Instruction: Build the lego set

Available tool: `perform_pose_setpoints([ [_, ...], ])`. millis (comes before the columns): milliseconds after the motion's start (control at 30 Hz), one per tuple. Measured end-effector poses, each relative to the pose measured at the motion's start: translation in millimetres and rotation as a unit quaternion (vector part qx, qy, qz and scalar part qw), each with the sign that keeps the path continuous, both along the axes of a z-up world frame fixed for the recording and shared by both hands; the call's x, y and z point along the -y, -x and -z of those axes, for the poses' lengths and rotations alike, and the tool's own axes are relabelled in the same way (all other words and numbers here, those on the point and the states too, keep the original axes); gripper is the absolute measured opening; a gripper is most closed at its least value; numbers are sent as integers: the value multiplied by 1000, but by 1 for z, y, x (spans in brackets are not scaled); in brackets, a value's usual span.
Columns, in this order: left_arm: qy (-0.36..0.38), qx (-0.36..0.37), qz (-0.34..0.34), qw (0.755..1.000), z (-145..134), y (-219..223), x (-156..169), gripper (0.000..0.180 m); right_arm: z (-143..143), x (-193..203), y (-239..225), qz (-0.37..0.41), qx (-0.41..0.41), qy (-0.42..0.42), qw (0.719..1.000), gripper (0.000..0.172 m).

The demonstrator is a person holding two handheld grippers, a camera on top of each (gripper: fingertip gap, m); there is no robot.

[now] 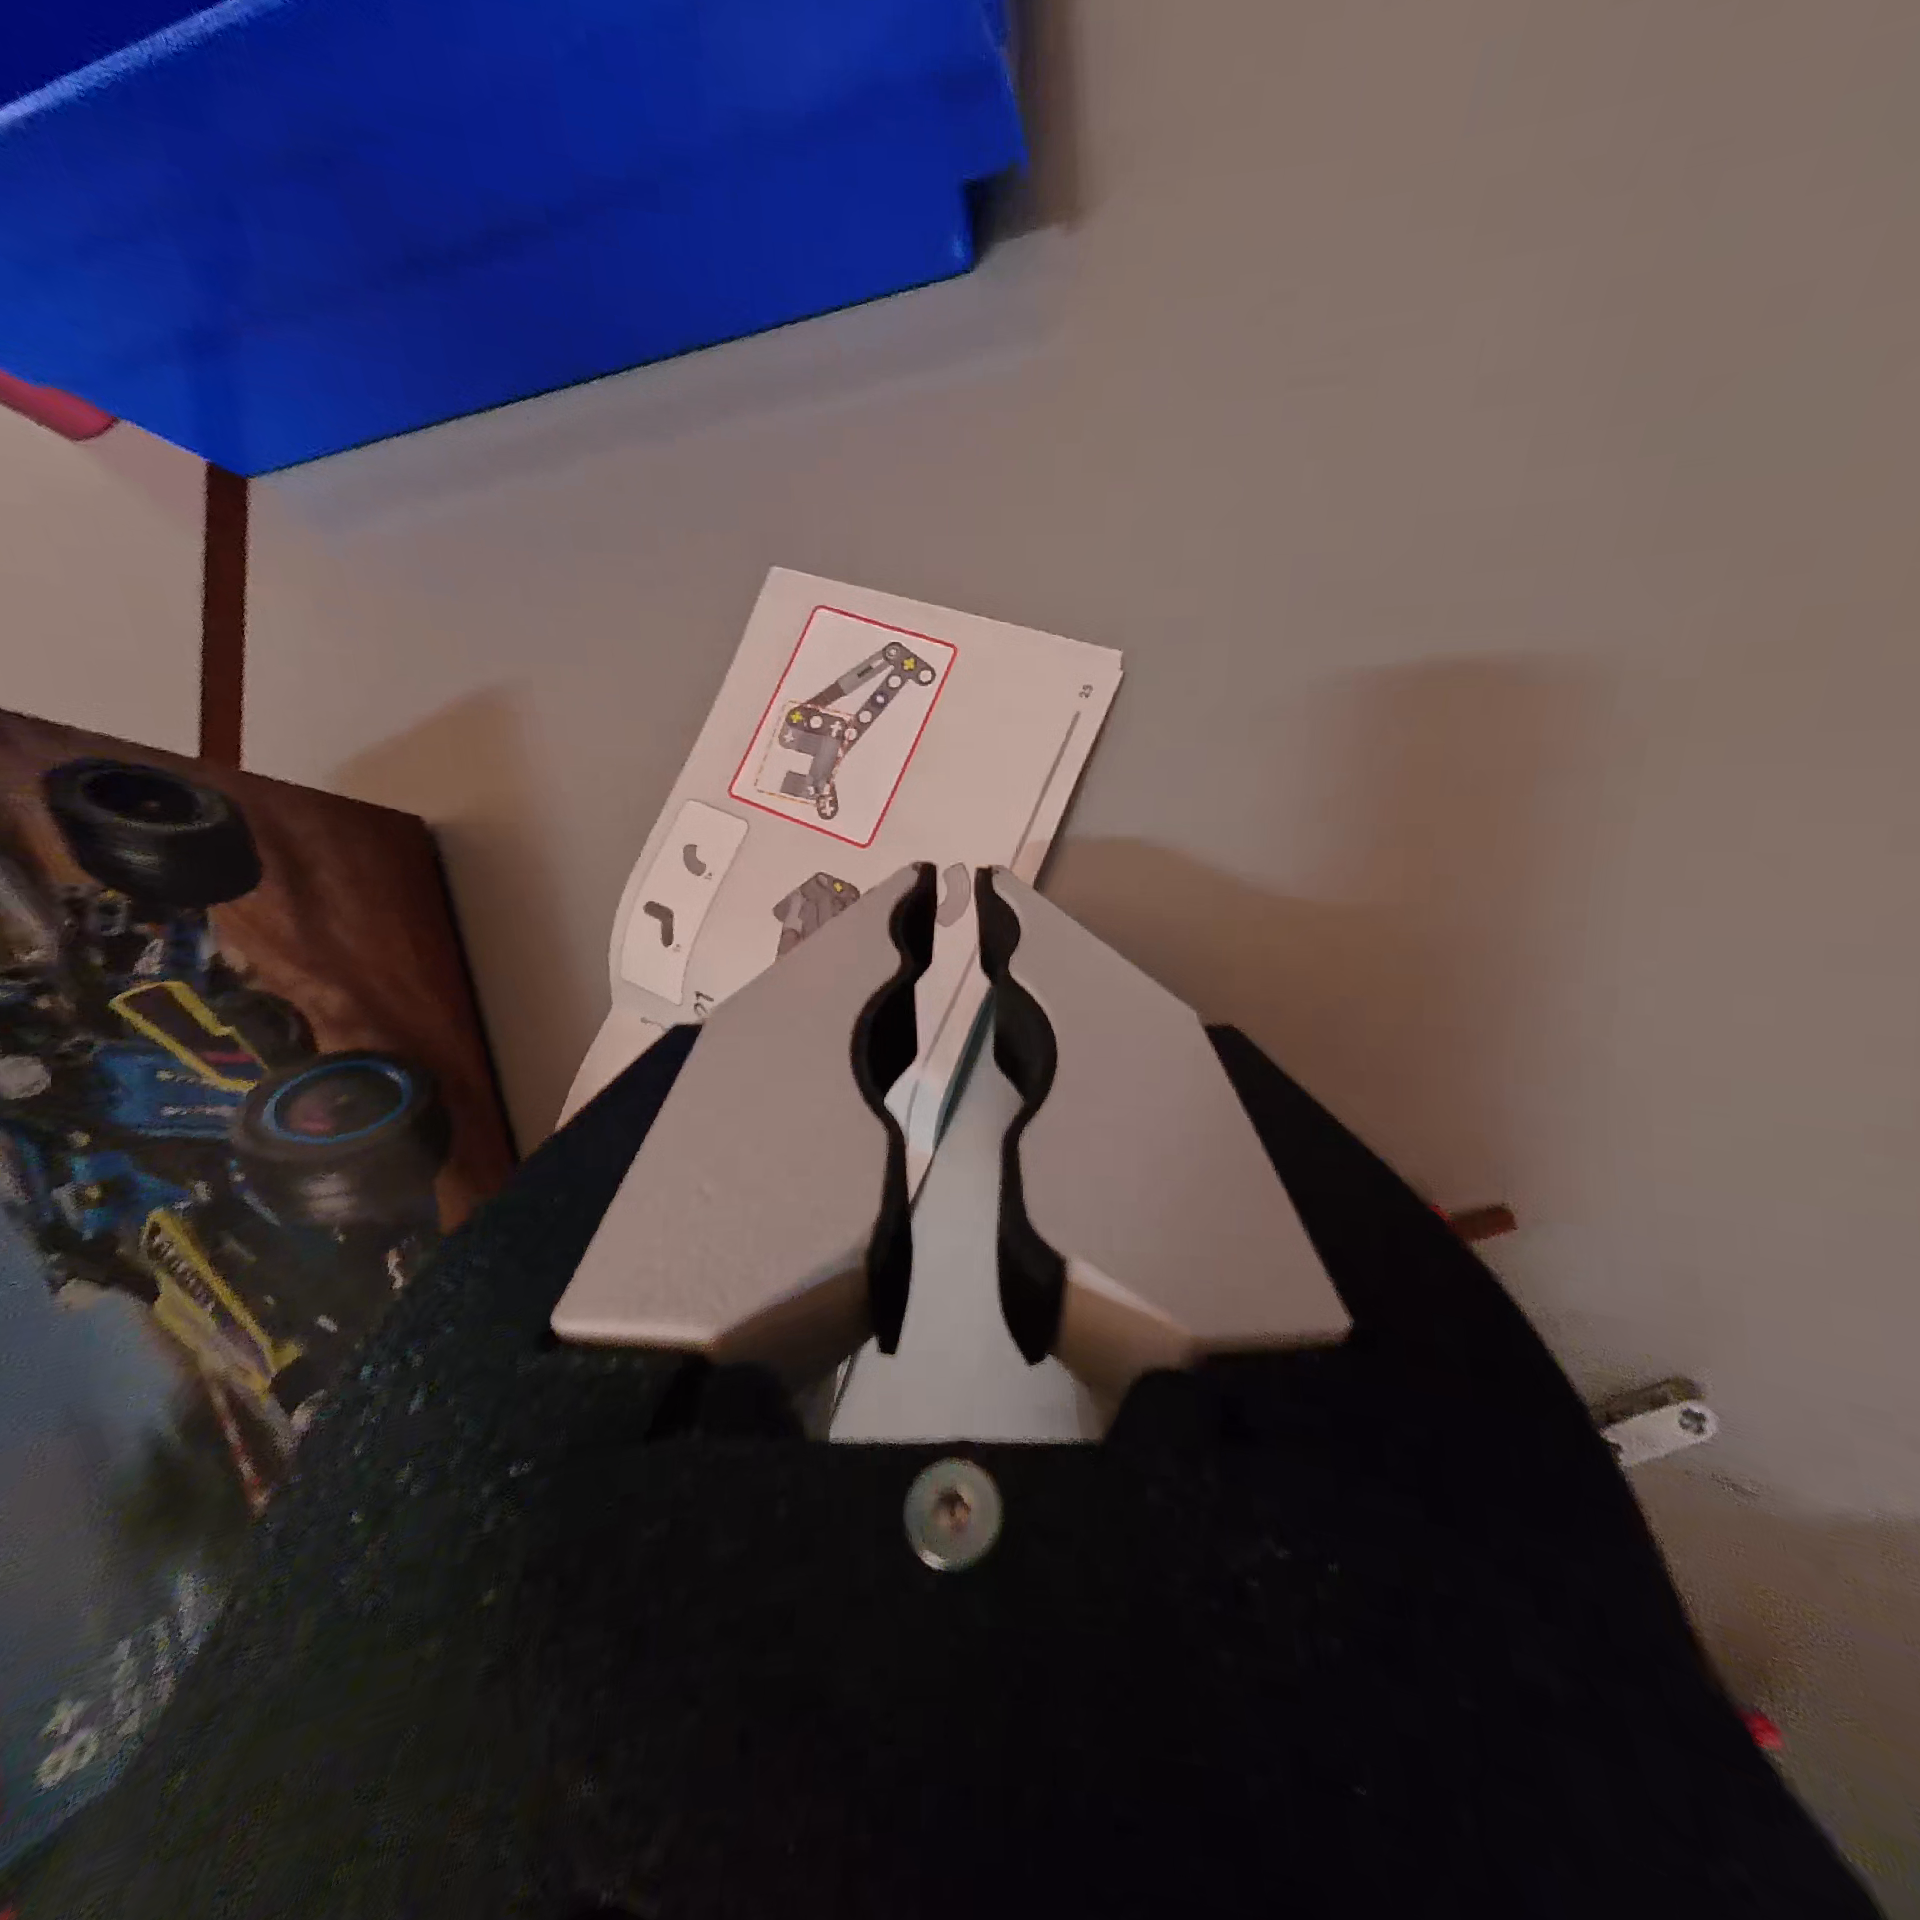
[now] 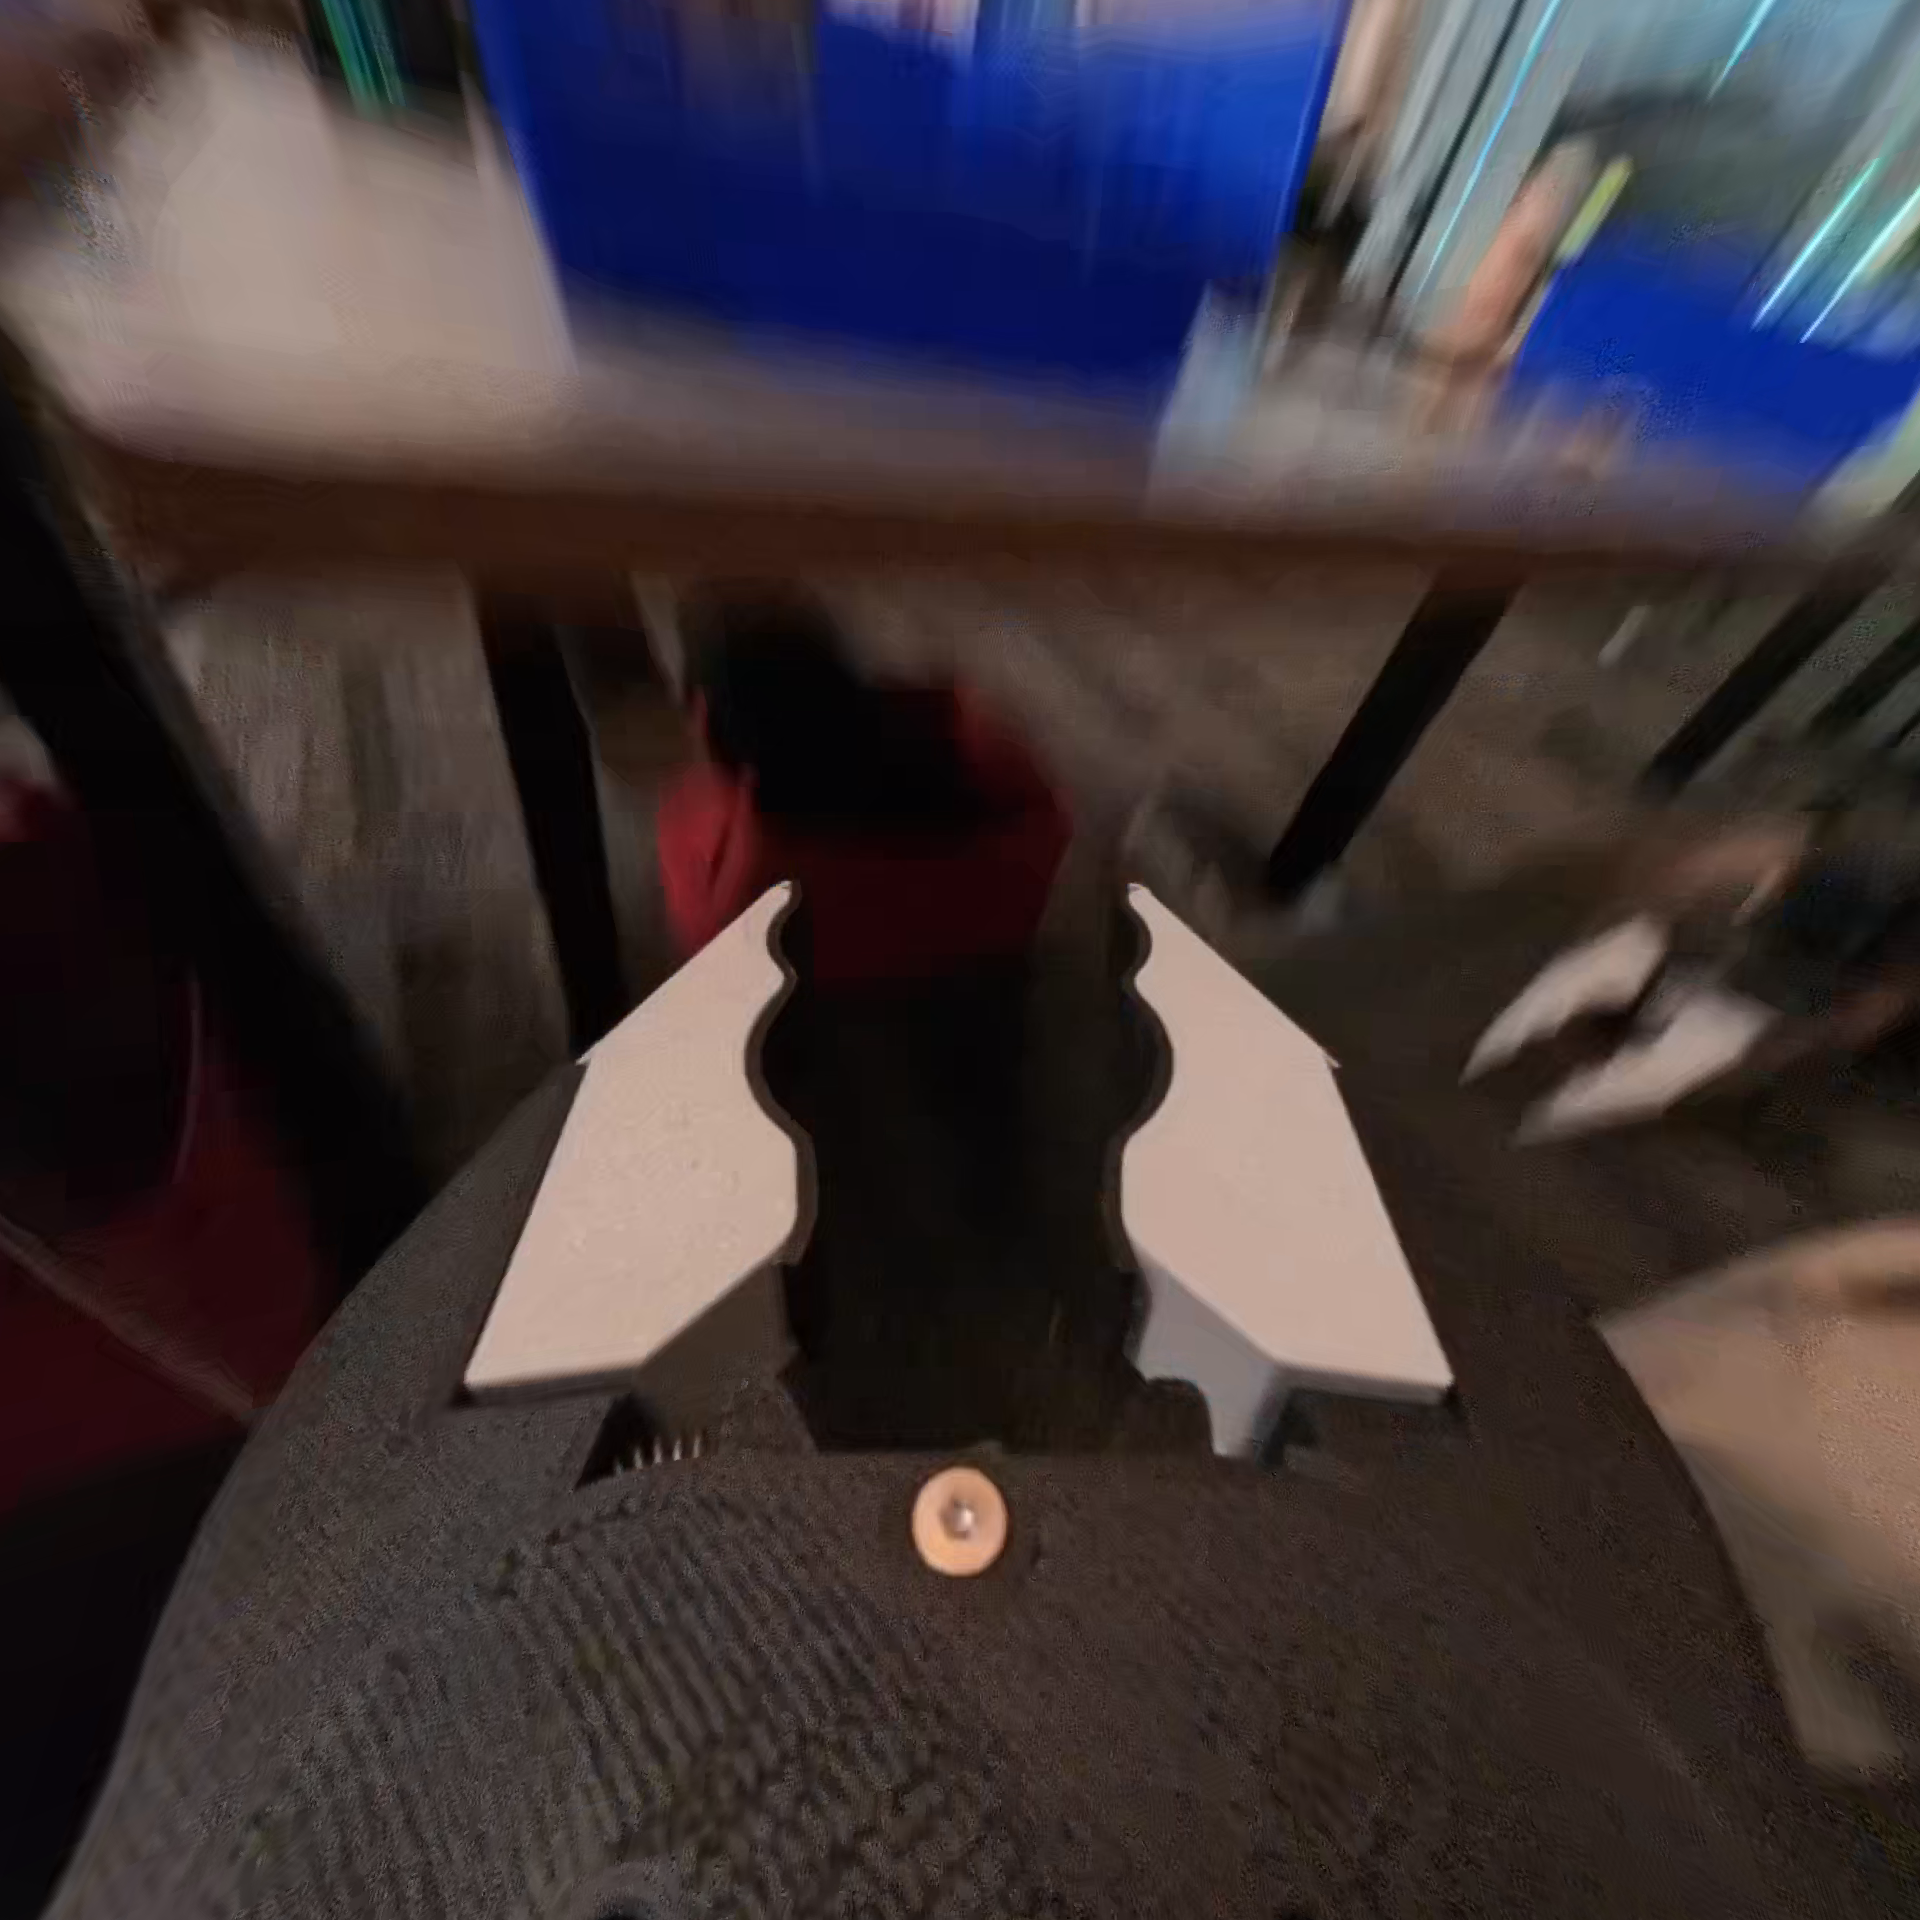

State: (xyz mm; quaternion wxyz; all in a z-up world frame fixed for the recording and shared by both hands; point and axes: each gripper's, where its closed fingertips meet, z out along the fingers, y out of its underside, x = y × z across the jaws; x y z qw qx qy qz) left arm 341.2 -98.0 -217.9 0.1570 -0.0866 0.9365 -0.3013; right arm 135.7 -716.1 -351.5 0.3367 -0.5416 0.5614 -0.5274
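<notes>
Left wrist view: we see the left gripper (image 1: 954, 883) poised over an instruction booklet (image 1: 914, 748) on a grey table (image 1: 1455, 416), its jaws nearly together with a thin slit at the tips and nothing gripped. A blue bin (image 1: 499, 229) stands beyond, a printed box (image 1: 208, 1039) to the left. In the blurred right wrist view, we find the right gripper (image 2: 961, 904) spread wide and bare.

Hobby or model-building workspace. Pale tabletop (image 1: 1455, 416) carries an open building-instruction booklet (image 1: 935, 727), a toy-car kit box (image 1: 208, 1039) at its left edge, and a blue plastic bin (image 1: 468, 208) at the far left corner.
</notes>
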Motion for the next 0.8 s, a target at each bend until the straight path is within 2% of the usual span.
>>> perform_pose_setpoints([
  [33, -4, 3, -9, 1000, -1, 0, -1, 3, 63, 13, 2, 5, -67, -49, 997, 60],
  [67, -8, 4, -21, 1000, -2, 0, -2, 3, 113, 24, 3, 30, -116, -117, 986, 72],
  [100, -13, 7, -32, 999, -4, 1, -4, 3, 151, 32, 4, 59, -158, -165, 972, 70],
  [200, -19, 15, -49, 998, -8, 13, -9, 3, 228, 32, -7, 85, -245, -215, 942, 55],
  [267, -28, 17, -64, 997, -9, 21, -15, 3, 261, 23, -14, 82, -307, -224, 922, 54],
  [400, -39, 25, -83, 995, -13, 33, -24, 3, 279, 31, -35, 114, -317, -227, 914, 44],
  [500, -40, 35, -95, 994, -17, 33, -27, 3, 282, 32, -49, 103, -306, -224, 919, 50],
  [567, -36, 43, -100, 993, -20, 31, -26, 3, 281, 34, -46, 103, -317, -206, 920, 60],
  [667, -29, 53, -103, 993, -22, 28, -25, 3, 280, 26, -46, 83, -313, -180, 929, 57],
  [800, -27, 66, -100, 992, -20, 25, -25, 3, 290, 19, -29, 67, -343, -170, 921, 69],
])
